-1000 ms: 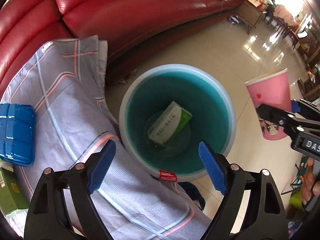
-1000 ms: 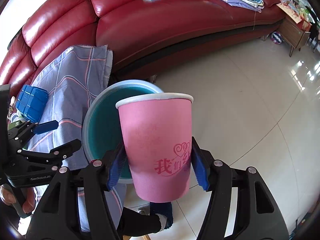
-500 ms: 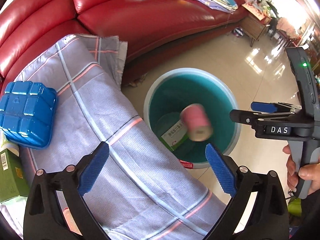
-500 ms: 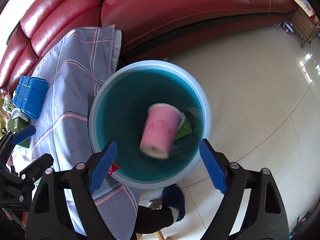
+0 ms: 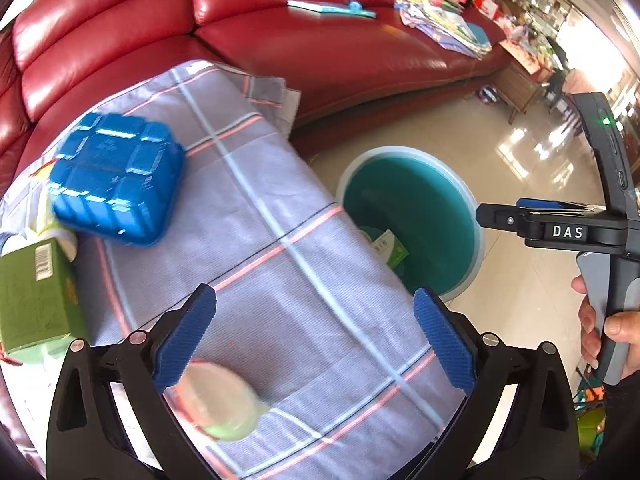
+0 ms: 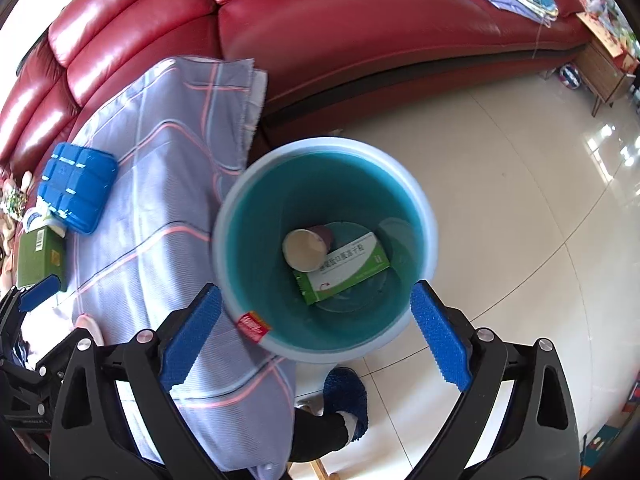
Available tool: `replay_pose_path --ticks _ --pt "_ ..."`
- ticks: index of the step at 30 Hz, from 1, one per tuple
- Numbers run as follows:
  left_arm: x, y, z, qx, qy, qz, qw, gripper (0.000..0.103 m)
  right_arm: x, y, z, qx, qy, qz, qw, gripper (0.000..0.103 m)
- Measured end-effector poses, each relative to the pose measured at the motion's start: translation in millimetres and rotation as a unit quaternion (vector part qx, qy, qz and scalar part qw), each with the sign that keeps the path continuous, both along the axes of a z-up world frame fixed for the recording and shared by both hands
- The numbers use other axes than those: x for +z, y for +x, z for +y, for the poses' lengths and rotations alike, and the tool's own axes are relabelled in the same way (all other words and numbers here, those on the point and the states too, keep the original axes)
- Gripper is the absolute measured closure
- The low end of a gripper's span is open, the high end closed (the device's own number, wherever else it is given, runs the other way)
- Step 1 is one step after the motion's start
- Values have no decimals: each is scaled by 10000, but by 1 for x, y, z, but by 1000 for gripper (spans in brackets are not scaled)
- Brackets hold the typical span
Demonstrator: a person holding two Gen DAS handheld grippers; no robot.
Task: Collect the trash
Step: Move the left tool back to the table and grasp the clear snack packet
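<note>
Bright daylight, glare on floor [image 6: 560,168], motion blur, fisheye-warped edges.

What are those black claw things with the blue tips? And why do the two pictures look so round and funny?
Those claws are two grabbing tools, and a person holds one in each hand. Each tool has a tiny wide-eyed camera looking out between its two fingers, which bends the picture round.

One picture comes from the left gripper. It is open and holds nothing. Below it is a checked cloth with a blue plastic case, a green box and a blurry pale cup on it. At the right edge you see the person's hand holding the other tool.

The other picture comes from the right gripper, also open and empty. It looks down into a teal trash bin on the floor. Inside lie a pink paper cup on its side and a green-and-white box.
</note>
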State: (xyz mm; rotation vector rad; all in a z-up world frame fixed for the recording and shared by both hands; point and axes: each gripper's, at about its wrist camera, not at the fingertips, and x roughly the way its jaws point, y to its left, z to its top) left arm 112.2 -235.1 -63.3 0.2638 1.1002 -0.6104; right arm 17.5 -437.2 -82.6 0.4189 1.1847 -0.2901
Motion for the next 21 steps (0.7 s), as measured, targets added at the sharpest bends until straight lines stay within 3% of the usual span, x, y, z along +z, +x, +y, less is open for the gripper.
replay_pose_path --ticks 12,21 --pt "22 -11 128 923 -225 -106 9954 4 21 10 104 875 -128 -24 9961 12" --pt "4 -47 200 1247 -175 55 9920 4 23 2 179 1494 -161 35 9886 12"
